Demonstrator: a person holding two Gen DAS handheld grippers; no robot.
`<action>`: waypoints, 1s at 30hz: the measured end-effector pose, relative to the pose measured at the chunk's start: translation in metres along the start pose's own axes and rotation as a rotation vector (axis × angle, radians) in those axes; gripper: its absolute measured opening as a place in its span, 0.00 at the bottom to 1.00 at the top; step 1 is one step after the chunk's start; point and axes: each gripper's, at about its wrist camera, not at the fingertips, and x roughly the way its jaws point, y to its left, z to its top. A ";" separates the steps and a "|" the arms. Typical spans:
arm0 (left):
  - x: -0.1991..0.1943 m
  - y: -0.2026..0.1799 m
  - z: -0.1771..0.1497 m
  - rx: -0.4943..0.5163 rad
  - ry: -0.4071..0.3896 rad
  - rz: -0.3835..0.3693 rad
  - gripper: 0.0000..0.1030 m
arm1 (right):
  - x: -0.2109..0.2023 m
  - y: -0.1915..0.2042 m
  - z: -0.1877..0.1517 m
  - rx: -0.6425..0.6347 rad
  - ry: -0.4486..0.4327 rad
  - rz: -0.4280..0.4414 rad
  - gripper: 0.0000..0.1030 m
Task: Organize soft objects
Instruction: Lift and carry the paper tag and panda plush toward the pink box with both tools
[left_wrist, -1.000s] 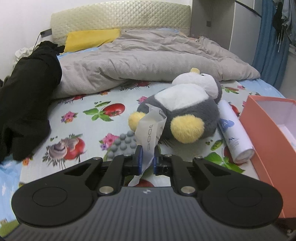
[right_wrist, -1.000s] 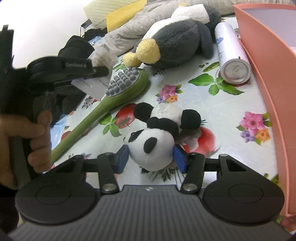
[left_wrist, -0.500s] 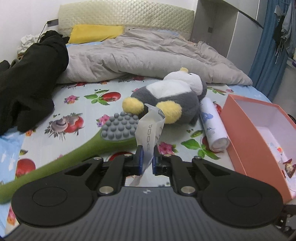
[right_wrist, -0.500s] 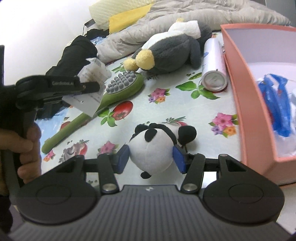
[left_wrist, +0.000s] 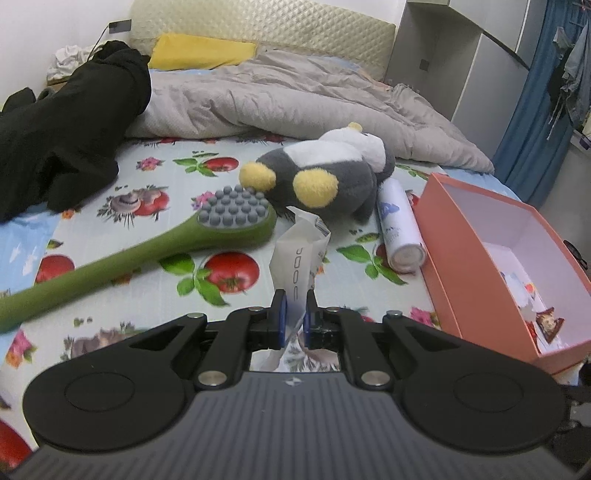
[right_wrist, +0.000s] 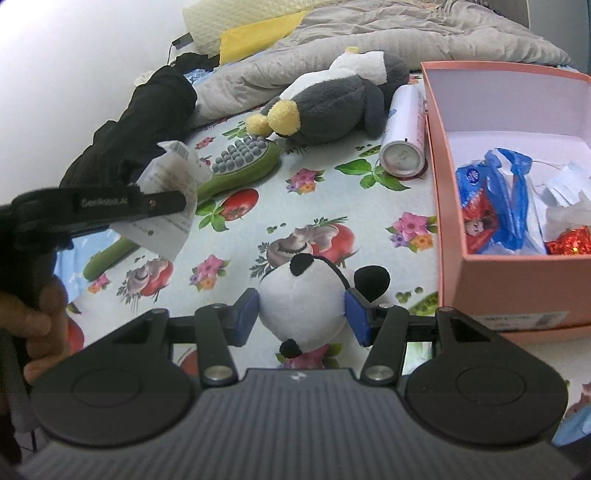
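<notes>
Panda plush sits clamped between the blue pads of the right gripper, held above the printed bedsheet, just left of the near corner of the pink box. The left gripper has its jaws pressed nearly together on a crumpled white paper packet, which stands up from between the pads; in the right wrist view the same packet hangs from that gripper at the left. Beyond the packet, a green long-handled brush with grey nubs lies on the sheet, its head touching the yellow foot of a grey and white penguin plush. A white spray can lies between the penguin and the box. Inside the box are blue and white wrappers. A grey duvet and black clothing lie farther back.
</notes>
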 end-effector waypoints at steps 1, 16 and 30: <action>-0.003 0.000 -0.002 -0.004 0.001 0.002 0.10 | -0.003 -0.001 -0.001 0.001 0.001 -0.003 0.53; -0.059 -0.025 -0.012 -0.095 0.001 -0.037 0.10 | -0.065 -0.003 0.014 -0.041 -0.058 0.001 0.50; -0.105 -0.091 -0.014 -0.067 -0.012 -0.071 0.10 | -0.126 -0.021 0.030 -0.077 -0.118 0.008 0.50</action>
